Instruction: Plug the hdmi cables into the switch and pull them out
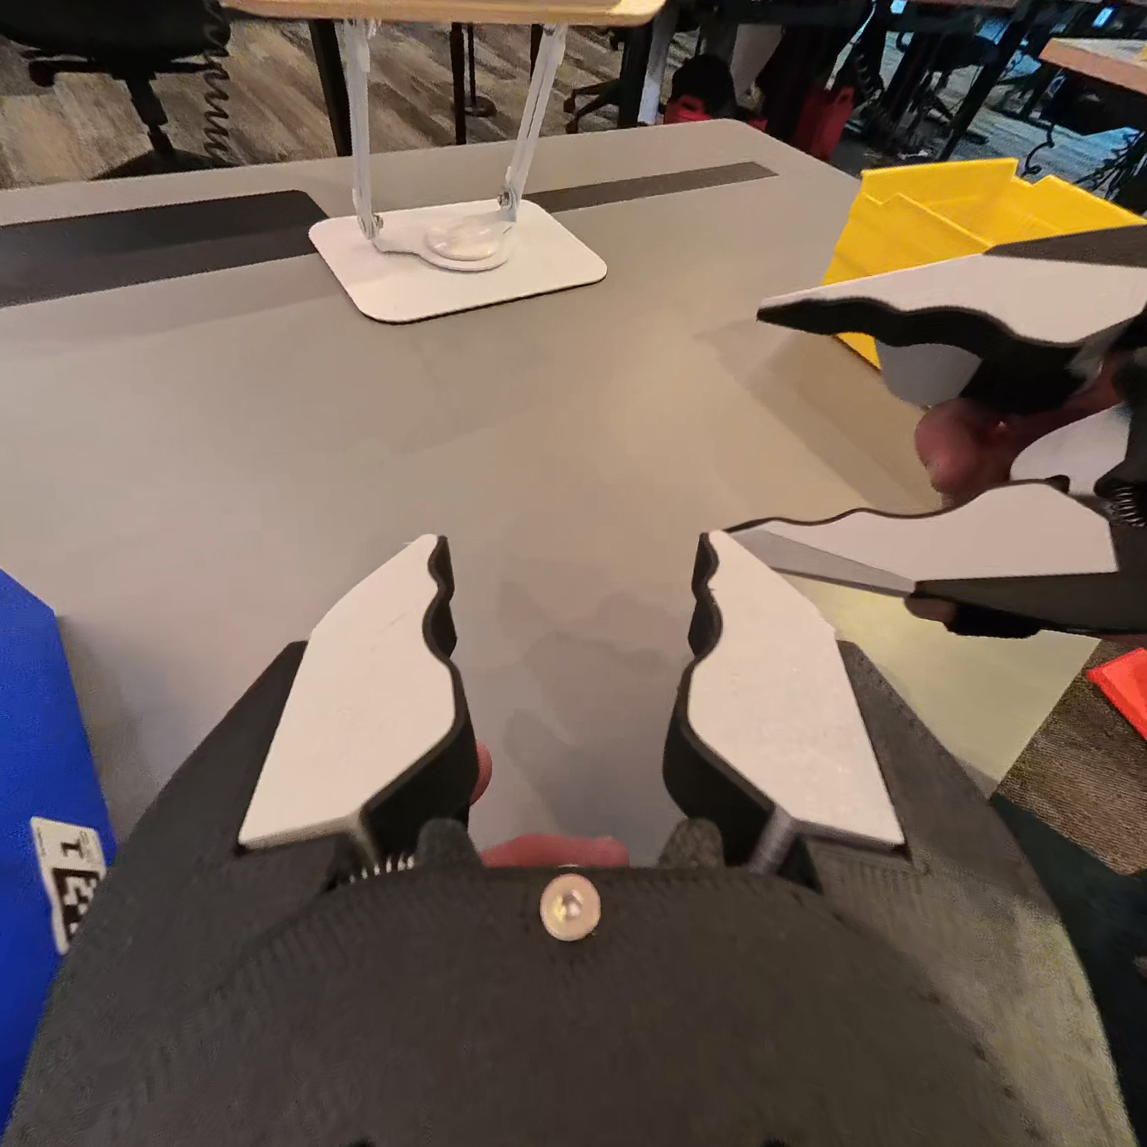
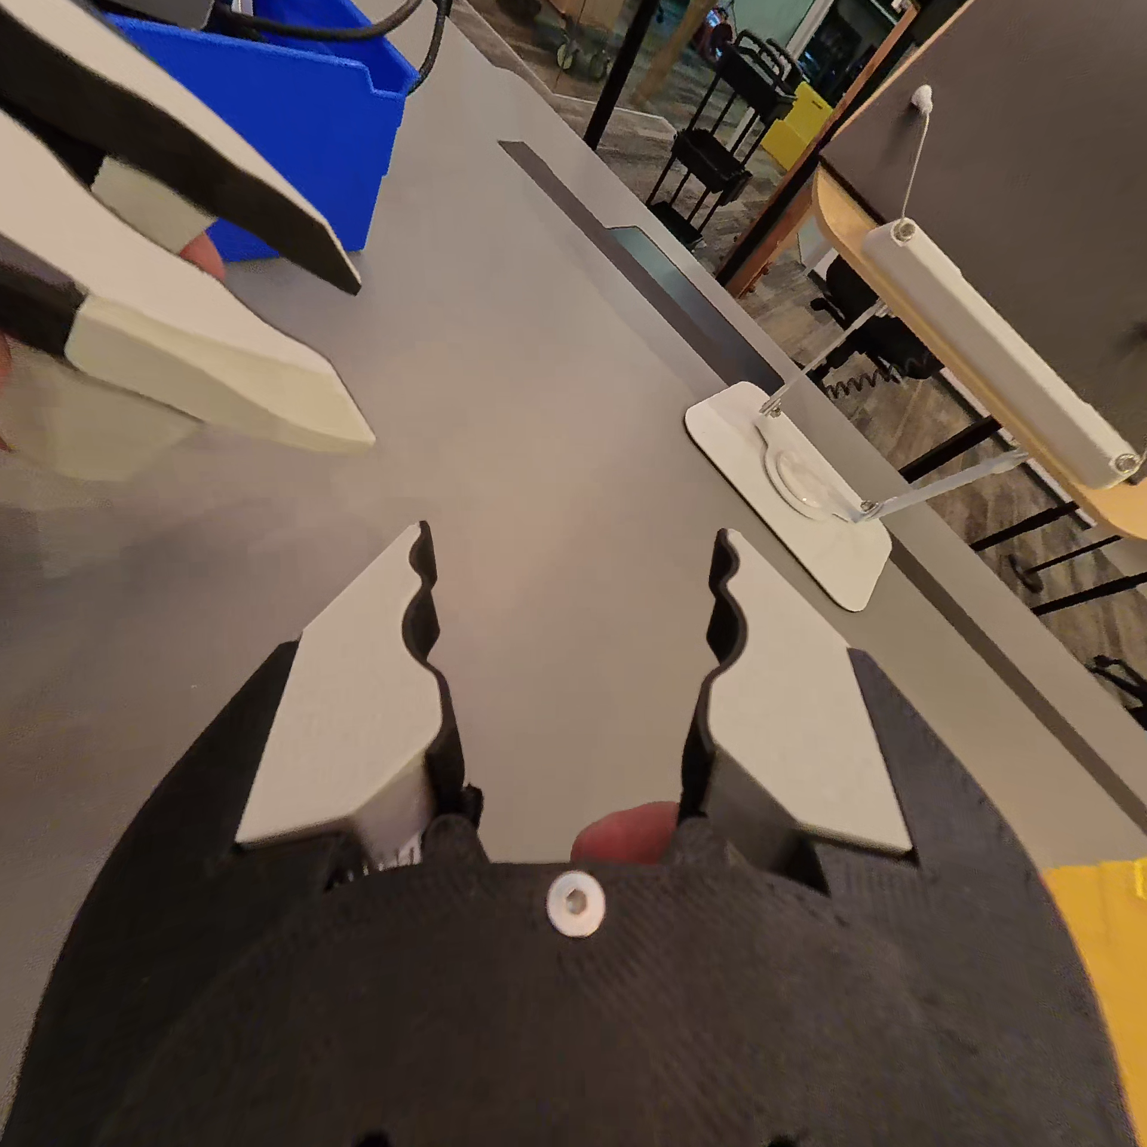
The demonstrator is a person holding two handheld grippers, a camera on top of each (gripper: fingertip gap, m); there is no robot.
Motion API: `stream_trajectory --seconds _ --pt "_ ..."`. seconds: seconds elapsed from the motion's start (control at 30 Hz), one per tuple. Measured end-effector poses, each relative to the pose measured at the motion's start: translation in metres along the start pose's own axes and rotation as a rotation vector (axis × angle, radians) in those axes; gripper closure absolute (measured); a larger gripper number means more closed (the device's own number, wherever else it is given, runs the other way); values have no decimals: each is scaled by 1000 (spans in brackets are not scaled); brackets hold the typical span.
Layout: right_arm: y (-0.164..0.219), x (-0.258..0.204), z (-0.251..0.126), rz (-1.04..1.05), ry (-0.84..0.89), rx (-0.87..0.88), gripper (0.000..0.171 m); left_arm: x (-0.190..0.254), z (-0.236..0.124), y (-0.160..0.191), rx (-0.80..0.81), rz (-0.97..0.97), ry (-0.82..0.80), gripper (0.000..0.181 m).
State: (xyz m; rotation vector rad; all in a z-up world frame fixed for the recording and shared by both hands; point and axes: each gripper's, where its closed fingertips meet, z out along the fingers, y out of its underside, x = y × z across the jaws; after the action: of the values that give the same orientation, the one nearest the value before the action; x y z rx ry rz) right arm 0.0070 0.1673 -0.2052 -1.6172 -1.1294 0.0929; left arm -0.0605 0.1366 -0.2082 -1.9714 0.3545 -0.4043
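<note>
The grey worktop (image 1: pixel 434 422) carries a blue bin (image 2: pixel 298 124) at its left edge, with black cables (image 2: pixel 428 43) looping out over the bin's rim; whether they are the HDMI cables cannot be told, and no switch shows in either view. A yellow bin (image 1: pixel 931 217) sits at the right edge, its contents hidden. A white stand base (image 1: pixel 459 267) rests by the far edge. The left tongs (image 1: pixel 571 558) and the right tongs (image 2: pixel 571 546) both hang released over bare worktop, grasping nothing.

Bare table (image 1: pixel 496 434) ahead; blue bin (image 1: pixel 37 714) left, yellow bin (image 1: pixel 918 223) right.
</note>
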Motion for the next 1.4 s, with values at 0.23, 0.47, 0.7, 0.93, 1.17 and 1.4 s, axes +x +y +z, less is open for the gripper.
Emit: stream_trajectory --seconds 0.23,0.47,0.7,0.93,1.17,1.4 --pt "-7 -1 -1 -127 32 5 85 -4 1 2 -8 -4 32 109" --pt "-11 -1 0 -145 23 18 89 -1 2 4 -12 113 56 108" --pt "-22 -12 6 -184 -12 46 88 4 -3 4 14 180 86 109" --pt "-29 -8 -6 23 -57 67 91 2 -5 13 -7 389 58 111" --pt "-9 9 -25 117 -45 81 94 24 39 30 -107 482 120 105" --pt "17 38 -37 443 -79 165 93 31 69 33 -153 500 150 106"
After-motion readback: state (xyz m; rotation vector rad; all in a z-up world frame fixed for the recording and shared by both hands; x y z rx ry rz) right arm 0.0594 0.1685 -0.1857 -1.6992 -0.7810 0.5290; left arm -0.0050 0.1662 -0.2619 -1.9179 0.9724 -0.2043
